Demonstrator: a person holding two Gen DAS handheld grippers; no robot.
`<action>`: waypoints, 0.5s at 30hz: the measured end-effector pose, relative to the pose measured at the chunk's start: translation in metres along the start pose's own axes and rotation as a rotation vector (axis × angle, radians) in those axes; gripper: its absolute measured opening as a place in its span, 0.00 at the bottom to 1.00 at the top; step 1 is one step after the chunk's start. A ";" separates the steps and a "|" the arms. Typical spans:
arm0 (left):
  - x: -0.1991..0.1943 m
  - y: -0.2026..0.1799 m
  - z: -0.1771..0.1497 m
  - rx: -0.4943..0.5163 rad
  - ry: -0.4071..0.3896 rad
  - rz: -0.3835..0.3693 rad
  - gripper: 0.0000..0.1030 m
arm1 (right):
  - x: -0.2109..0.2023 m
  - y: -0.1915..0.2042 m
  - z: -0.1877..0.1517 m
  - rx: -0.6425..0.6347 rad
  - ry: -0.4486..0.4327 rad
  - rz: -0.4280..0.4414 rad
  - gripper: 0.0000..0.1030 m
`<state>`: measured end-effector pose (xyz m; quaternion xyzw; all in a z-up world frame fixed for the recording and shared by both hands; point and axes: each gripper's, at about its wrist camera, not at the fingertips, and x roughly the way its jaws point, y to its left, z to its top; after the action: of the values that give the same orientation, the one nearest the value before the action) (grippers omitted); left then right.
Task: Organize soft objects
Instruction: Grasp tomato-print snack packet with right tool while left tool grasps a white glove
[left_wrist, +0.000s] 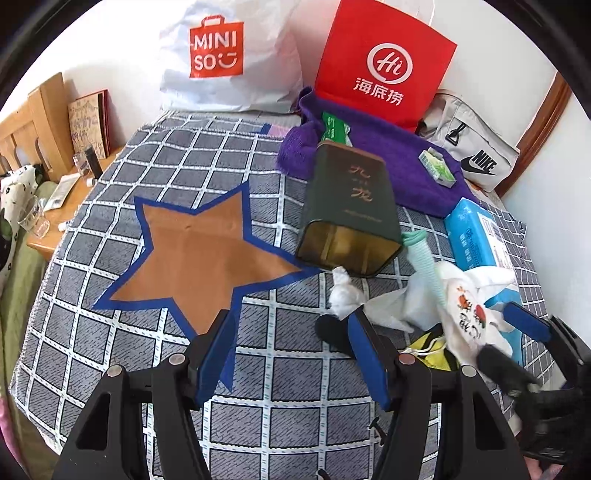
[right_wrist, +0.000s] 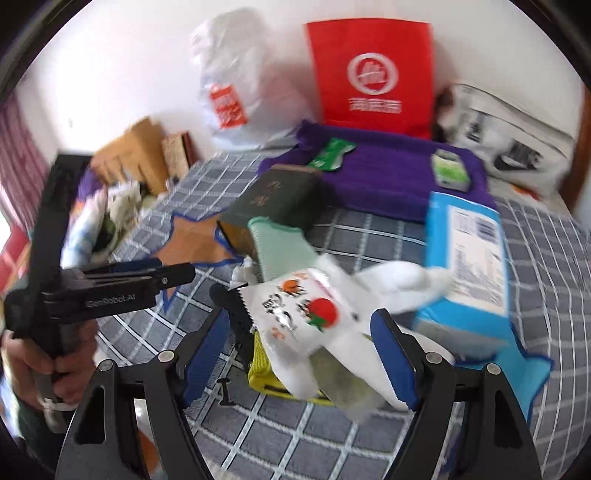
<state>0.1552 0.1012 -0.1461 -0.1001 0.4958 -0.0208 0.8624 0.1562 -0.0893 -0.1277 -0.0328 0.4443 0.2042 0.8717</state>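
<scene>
White snack packet (right_wrist: 295, 314) lies slantwise between right tool's (right_wrist: 301, 354) open blue pads.

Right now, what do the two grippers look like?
Both match. The left gripper and right gripper have black angular frames with triangular cut-outs, silver pivot bolts, and two fingers lined with blue pads. Seen from the right wrist, the left one's black body carries pale GenRobot.AI lettering. No cables or sleeve show.

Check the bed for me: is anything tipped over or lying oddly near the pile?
Yes. The dark green tin lies on its side on the checked cover, open mouth facing the heap of soft items, a crumpled white tissue just outside it.
</scene>
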 end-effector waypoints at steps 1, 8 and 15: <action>0.001 0.001 -0.001 -0.001 0.002 -0.002 0.59 | 0.008 0.002 0.001 -0.016 0.017 -0.016 0.76; 0.006 0.007 -0.002 -0.008 0.014 -0.013 0.59 | 0.020 -0.007 0.002 -0.023 0.045 0.014 0.57; 0.008 0.002 -0.007 -0.003 0.028 -0.033 0.59 | -0.008 -0.015 -0.003 -0.009 -0.017 0.058 0.52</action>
<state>0.1532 0.1014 -0.1569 -0.1090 0.5060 -0.0356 0.8549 0.1552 -0.1063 -0.1255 -0.0222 0.4366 0.2316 0.8690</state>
